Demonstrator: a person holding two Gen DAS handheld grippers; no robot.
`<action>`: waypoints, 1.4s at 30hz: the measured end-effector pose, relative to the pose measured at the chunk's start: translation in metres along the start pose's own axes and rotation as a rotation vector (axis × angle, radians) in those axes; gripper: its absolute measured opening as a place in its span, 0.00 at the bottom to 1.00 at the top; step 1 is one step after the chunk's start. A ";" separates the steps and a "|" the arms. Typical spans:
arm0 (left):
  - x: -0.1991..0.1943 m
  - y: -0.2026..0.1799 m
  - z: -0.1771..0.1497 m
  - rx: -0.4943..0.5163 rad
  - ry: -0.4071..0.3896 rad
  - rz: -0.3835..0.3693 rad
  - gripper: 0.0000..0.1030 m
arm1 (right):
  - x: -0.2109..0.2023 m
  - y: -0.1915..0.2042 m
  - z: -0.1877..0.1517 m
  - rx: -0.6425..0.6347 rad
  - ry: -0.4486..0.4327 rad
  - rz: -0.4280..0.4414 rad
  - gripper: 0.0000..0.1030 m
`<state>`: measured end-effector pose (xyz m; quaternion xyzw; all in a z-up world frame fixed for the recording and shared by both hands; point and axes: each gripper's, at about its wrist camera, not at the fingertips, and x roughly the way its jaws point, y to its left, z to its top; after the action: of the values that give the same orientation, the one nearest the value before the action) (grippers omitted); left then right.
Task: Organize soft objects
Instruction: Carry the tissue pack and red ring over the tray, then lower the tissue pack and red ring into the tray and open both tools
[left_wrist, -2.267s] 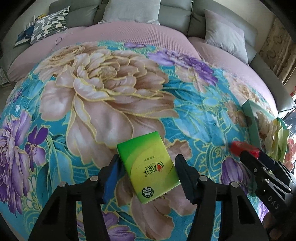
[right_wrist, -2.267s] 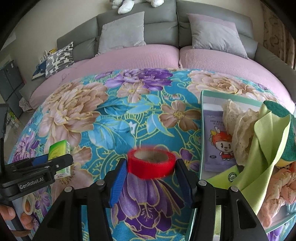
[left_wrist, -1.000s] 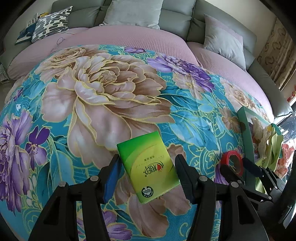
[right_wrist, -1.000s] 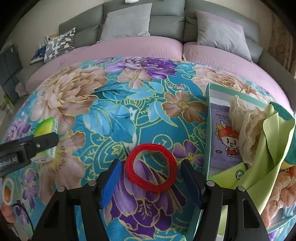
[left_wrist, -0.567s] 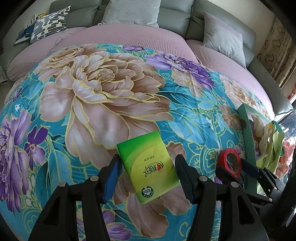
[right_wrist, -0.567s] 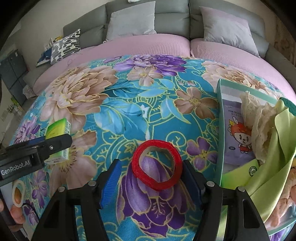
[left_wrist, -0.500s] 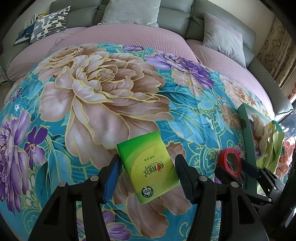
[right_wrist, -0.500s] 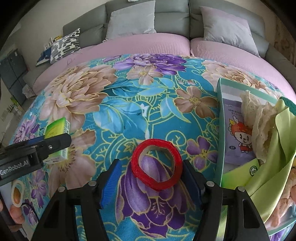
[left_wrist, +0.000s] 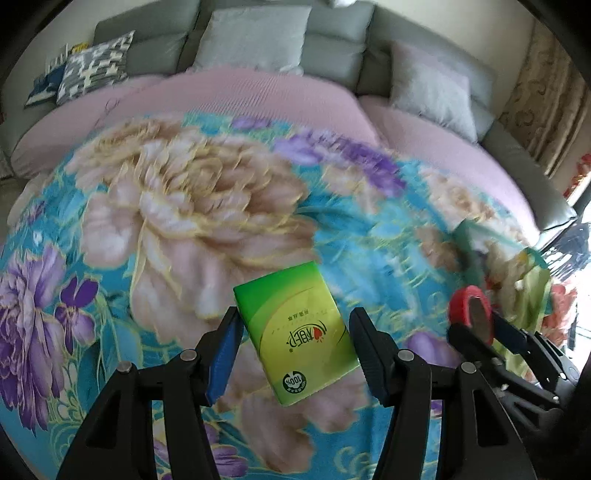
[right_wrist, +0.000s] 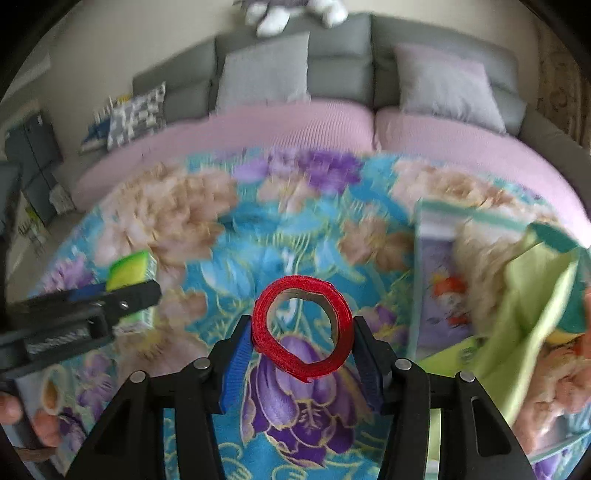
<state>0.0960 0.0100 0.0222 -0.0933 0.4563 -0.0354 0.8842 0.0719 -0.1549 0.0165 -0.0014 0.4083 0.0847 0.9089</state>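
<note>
Left gripper (left_wrist: 295, 354): in the left wrist view its black fingers with blue pads pinch a green rectangular tissue pack (left_wrist: 295, 334) by its two long sides; the pack hangs tilted above the blanket.
Surface: a turquoise fleece blanket with large peony flowers (left_wrist: 177, 206), bare and open ahead and to the left.
Far right of this view: the right gripper (left_wrist: 476, 325) carrying a red ring, with a pale green storage tray (left_wrist: 466, 236) just behind it, blurred.
Right gripper, own view (right_wrist: 301, 332): its jaws have just been closing, and the pads now press both sides of a red fabric-wrapped ring with a hollow centre (right_wrist: 301, 325); the ring looks slightly squeezed out of round and is lifted off the blanket.
Tray, right wrist view (right_wrist: 419, 266): its near-left rim lies just right of the ring; inside are a purple cartoon-printed packet (right_wrist: 439, 295), cream lace (right_wrist: 480, 273) and a yellow-green cloth (right_wrist: 524, 317).
Left gripper, seen from here (right_wrist: 125, 299): well left, clear of the ring's path.
Step in hand, judged: carry the ring right and over the rim.
Doing it well: grip lightly, since the ring deforms; lift above the rim before crossing.
Room: the tray is crowded; the freest spot seems to be over the packet near the left wall, and the draped cloth could snag.
</note>
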 end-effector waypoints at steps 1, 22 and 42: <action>-0.005 -0.006 0.002 0.010 -0.018 -0.019 0.59 | -0.011 -0.006 0.002 0.013 -0.026 -0.012 0.54; 0.012 -0.226 -0.038 0.515 -0.051 -0.344 0.59 | -0.102 -0.182 -0.037 0.385 -0.092 -0.255 0.54; 0.008 -0.213 -0.050 0.526 -0.050 -0.292 0.85 | -0.073 -0.172 -0.043 0.353 0.002 -0.217 0.66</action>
<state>0.0647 -0.2063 0.0291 0.0734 0.3912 -0.2768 0.8746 0.0191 -0.3390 0.0308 0.1138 0.4152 -0.0867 0.8984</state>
